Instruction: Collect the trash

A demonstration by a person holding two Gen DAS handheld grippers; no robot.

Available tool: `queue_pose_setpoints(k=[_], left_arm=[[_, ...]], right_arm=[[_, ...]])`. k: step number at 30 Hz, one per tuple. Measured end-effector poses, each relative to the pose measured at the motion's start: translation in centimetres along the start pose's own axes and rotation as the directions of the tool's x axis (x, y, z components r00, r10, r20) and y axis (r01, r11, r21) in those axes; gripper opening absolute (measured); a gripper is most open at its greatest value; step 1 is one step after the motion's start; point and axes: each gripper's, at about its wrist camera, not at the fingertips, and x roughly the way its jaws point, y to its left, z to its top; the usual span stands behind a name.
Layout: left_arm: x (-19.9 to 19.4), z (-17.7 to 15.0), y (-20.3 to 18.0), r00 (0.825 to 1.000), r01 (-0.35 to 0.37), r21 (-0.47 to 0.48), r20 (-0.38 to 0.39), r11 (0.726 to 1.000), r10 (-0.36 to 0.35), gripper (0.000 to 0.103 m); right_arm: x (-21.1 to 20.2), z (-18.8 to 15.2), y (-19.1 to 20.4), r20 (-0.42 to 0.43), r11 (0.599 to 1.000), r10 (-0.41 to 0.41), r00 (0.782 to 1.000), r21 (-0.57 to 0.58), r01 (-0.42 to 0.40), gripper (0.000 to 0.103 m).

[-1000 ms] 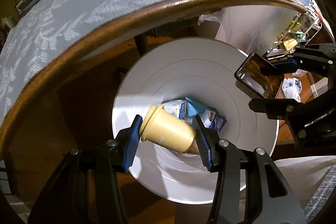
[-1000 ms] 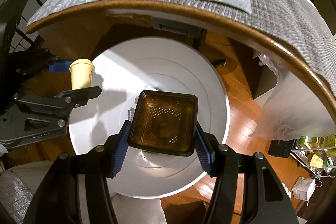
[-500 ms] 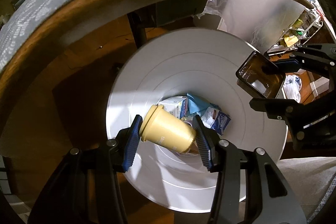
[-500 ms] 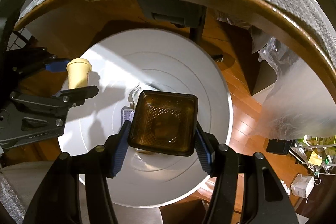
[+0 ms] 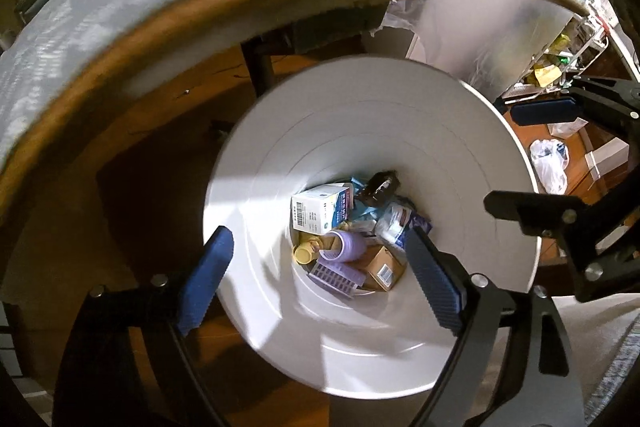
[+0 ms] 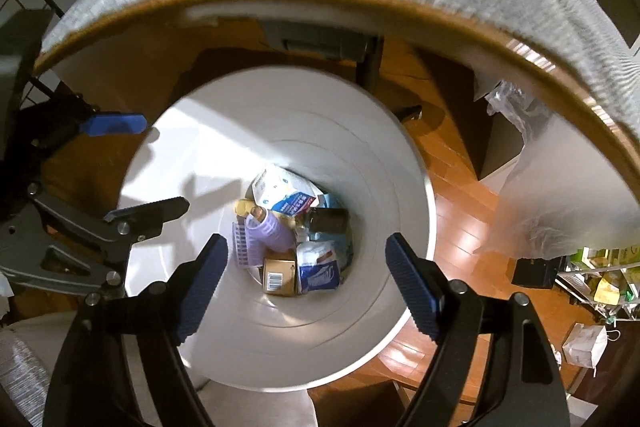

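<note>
**Both grippers emptied over the white bin**

The left gripper (image 5: 320, 279) and the right gripper (image 6: 308, 283) are held pointing down over the mouth of the white bin (image 5: 460, 131); the jaws of both have just been opening and now stand wide apart with nothing between the pads; 2 items are judged to have been released. The yellow cup (image 5: 306, 253) lies on its side at the bottom, beside a purple cup (image 5: 348, 245); the dark brown square container (image 5: 380, 185) rests at the far edge of the pile, above a white-and-blue carton (image 5: 322, 209); a small cardboard box (image 6: 280, 275) and a blue-and-white packet (image 6: 320, 269) lie alongside. The trash is judged light and mostly stiff; the cups are thin-walled and easily crushed, so they are best pinched across the body near the rim; the square container is smooth and possibly slippery, so its 2 flat opposite sides are the surest hold. The table edge (image 5: 160, 39) curves above the bin.
</note>
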Motion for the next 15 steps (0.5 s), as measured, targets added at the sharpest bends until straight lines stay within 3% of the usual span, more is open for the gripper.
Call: queue_pose_setpoints(k=[3, 7, 9, 11, 15], left_arm=[[-2.4, 0.2, 0.0, 0.999, 0.012, 0.001, 0.039, 1.000, -0.012, 0.089], [-6.7, 1.0, 0.1, 0.992, 0.013, -0.002, 0.129, 1.000, -0.013, 0.092], [-9.6, 2.0, 0.5, 0.978, 0.007, -0.024, 0.209, 1.000, -0.002, 0.101], [-11.8, 3.0, 1.2, 0.959, -0.009, -0.048, 0.281, 0.999, 0.022, 0.101], [-13.2, 6.1, 4.8, 0.927, -0.082, -0.136, 0.353, 0.987, 0.126, 0.101]], right_arm=[[-2.4, 0.2, -0.3, 0.040, 1.000, 0.011, 0.999, 0.008, -0.012, 0.081], [-6.9, 1.0, -0.2, 0.136, 0.999, 0.031, 0.990, 0.007, -0.032, 0.089], [-9.0, 1.7, -0.6, 0.189, 0.999, 0.032, 0.982, 0.009, -0.034, 0.092], [-11.1, 3.0, -1.3, 0.252, 1.000, 0.019, 0.968, 0.016, -0.023, 0.097], [-12.7, 6.7, -4.2, 0.343, 0.994, -0.098, 0.934, 0.071, 0.078, 0.099]])
